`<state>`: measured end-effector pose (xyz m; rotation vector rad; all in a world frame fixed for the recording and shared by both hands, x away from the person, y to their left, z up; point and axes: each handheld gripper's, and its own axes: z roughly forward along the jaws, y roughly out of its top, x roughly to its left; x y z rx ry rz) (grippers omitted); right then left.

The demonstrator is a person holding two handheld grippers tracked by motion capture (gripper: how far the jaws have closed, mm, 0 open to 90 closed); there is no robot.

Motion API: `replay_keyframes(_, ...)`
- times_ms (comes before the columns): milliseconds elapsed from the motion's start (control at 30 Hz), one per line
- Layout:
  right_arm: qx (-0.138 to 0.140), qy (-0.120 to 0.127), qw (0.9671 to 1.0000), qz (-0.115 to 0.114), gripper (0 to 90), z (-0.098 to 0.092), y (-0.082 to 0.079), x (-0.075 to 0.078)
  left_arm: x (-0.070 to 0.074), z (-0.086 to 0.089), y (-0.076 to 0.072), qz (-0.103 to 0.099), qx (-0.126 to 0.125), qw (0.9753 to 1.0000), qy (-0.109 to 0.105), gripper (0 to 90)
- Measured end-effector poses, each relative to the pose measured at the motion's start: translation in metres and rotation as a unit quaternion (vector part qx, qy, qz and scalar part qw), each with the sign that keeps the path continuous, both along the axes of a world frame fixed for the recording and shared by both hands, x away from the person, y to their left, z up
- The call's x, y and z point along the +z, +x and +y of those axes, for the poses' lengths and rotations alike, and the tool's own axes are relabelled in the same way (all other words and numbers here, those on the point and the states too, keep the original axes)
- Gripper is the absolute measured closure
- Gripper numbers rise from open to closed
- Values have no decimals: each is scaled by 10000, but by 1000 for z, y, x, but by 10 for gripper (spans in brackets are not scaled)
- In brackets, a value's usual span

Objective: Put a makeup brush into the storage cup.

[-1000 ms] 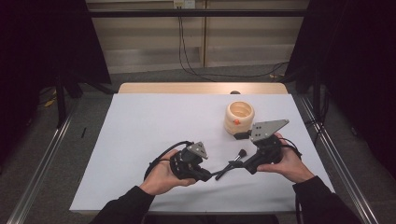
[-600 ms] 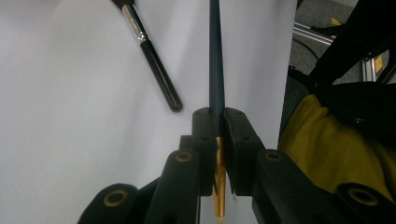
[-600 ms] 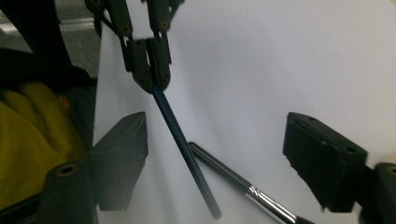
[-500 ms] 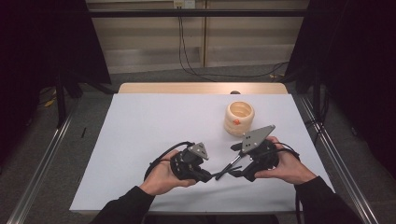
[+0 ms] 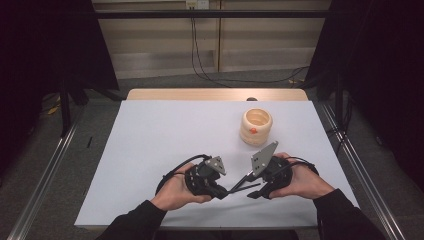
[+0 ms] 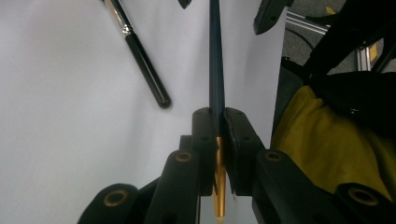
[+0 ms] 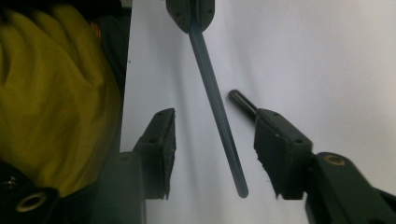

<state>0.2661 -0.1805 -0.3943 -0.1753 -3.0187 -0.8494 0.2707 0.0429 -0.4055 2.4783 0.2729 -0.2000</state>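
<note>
Glossy black brush handle (image 6: 145, 70) with metal ferrule; smooth matt white table (image 5: 165, 135).

No legible text, labels, numbers — none.

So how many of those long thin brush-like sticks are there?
2. A dark blue stick with a gold tip is clamped in the left gripper; a black-handled brush with a silver ferrule lies on the white table. More may be hidden.
</note>
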Motion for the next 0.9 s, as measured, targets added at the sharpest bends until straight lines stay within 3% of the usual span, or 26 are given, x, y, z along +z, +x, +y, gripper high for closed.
replay_keyframes(300,122,-210,9997,73,596,5,0,-9,-3,-4,-3,59,-121,9999,72,836)
replay_keyframes(333,71,-234,9994,231,601,5,0,-10,-4,-4,-3,115,-109,9999,49,836)
replay_keyframes(500,197,-226,9986,435,698,8,5,-15,-5,-6,-4,129,-61,9998,100,836)
replay_keyframes(567,79,-301,9980,543,704,8,4,-14,-4,-6,-4,125,-109,9998,98,836)
replay_keyframes(633,228,-205,9984,480,729,9,6,-16,-5,-6,-4,140,-122,9998,100,836)
replay_keyframes(900,260,-341,9971,631,788,12,4,-18,-5,-7,-3,197,-249,9994,123,836)
